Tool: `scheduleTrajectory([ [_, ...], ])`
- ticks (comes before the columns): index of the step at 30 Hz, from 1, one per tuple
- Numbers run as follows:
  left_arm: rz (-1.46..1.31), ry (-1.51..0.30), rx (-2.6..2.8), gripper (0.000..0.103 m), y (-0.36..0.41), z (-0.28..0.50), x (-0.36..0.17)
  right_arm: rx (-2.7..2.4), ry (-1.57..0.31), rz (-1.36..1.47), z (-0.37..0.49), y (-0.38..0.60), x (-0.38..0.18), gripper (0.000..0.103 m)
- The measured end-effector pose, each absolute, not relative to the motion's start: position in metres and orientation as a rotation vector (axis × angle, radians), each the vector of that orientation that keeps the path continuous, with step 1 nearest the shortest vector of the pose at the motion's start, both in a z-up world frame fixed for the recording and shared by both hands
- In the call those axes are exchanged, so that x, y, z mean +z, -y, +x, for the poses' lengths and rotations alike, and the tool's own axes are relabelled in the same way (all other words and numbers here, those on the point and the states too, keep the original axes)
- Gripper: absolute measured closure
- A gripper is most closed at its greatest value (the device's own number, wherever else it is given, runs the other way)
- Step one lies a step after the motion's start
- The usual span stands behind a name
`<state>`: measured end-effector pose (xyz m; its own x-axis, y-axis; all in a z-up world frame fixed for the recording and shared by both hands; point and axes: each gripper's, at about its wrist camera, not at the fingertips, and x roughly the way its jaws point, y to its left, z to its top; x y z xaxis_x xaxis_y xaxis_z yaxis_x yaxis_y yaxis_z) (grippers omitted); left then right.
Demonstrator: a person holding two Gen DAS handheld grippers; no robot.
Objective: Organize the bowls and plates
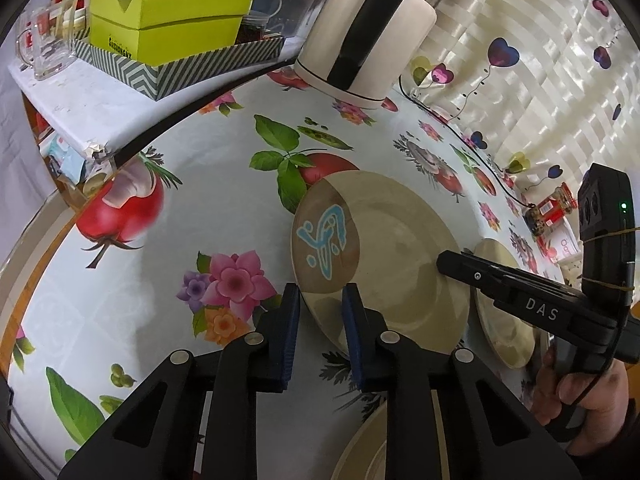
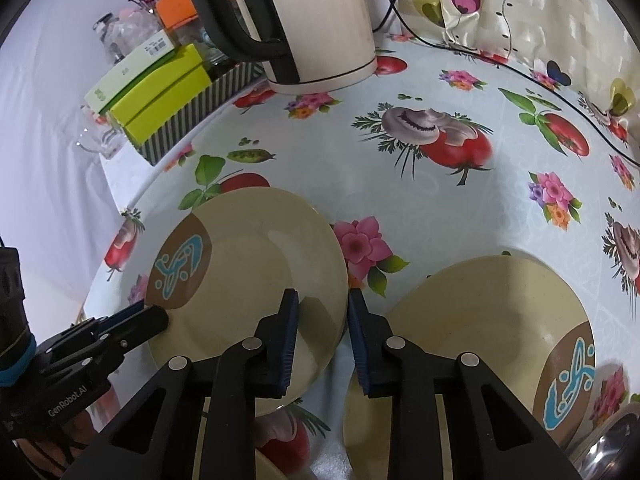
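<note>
Beige with a brown patch and blue emblem, the plate (image 1: pixel 384 248) lies flat on the floral tabletop (image 1: pixel 224 200), emblem toward the left claw (image 1: pixel 320 292). That claw is narrowed astride the near rim; whether its pads press I cannot tell. The right claw (image 2: pixel 323 300), also narrowed, straddles the opposite rim. A second plate (image 2: pixel 480 328) sits just beside; a cream kettle (image 2: pixel 316 20) and green boxes (image 1: pixel 168 24) stand behind. A third plate is cut off below.
</note>
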<state>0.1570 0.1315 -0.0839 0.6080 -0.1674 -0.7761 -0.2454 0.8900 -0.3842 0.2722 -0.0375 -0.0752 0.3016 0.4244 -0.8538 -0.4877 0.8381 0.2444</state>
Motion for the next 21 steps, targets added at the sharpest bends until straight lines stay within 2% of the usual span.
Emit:
scheduleTrajectory([
  [21,-0.437,-0.910,0.059,0.080,-0.110,0.102,-0.045,0.625,-1.086,-0.041,0.222,0.057,-0.041,0.079],
])
